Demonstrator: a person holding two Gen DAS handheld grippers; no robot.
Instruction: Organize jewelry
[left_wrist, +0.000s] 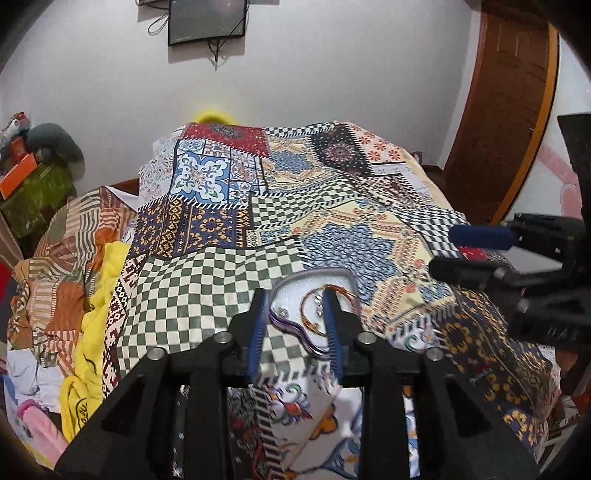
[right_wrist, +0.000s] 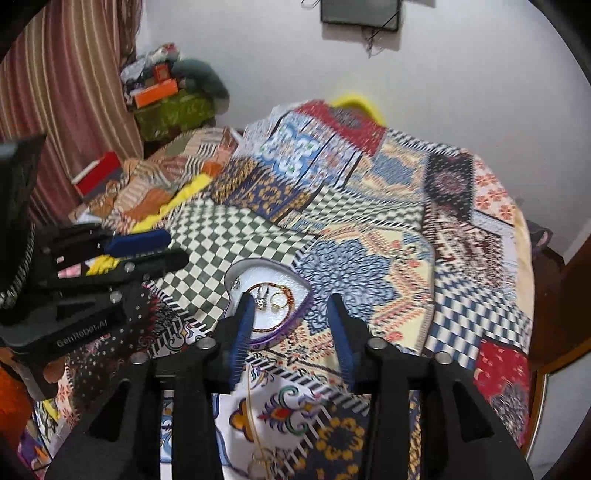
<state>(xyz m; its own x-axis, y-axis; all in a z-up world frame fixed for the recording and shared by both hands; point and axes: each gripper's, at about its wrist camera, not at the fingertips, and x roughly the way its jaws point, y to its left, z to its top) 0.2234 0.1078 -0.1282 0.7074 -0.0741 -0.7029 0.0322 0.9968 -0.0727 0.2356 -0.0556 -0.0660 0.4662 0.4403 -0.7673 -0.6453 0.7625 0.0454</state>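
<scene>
Heart-shaped tray (left_wrist: 291, 328) with purple rim sits on patchwork bedspread (left_wrist: 207, 280), lower centre of left wrist view, just past the fingertips. Same tray (right_wrist: 295, 317) is centre, slightly left, in right wrist view. Inside it: red-gold bangle (right_wrist: 288, 291), gold ring (right_wrist: 277, 300), small sparkly earrings (right_wrist: 261, 301), all on the white tray floor. Thin gold chain (right_wrist: 255, 424) lies on the bedspread at bottom centre of right view, outside the tray. Left gripper (left_wrist: 295, 295) jaws partly apart, nothing between the blue pads, only tray and bedspread seen through the gap. Right gripper (right_wrist: 290, 299) jaws partly apart too, wider gap, holding nothing; its left finger overlaps the tray edge in the picture, contact unclear. Right view is motion-blurred. Yellow cloth (left_wrist: 96, 325) bunched at left edge of the bed. Dark screen (left_wrist: 207, 20) on the wall, top of frame.
</scene>
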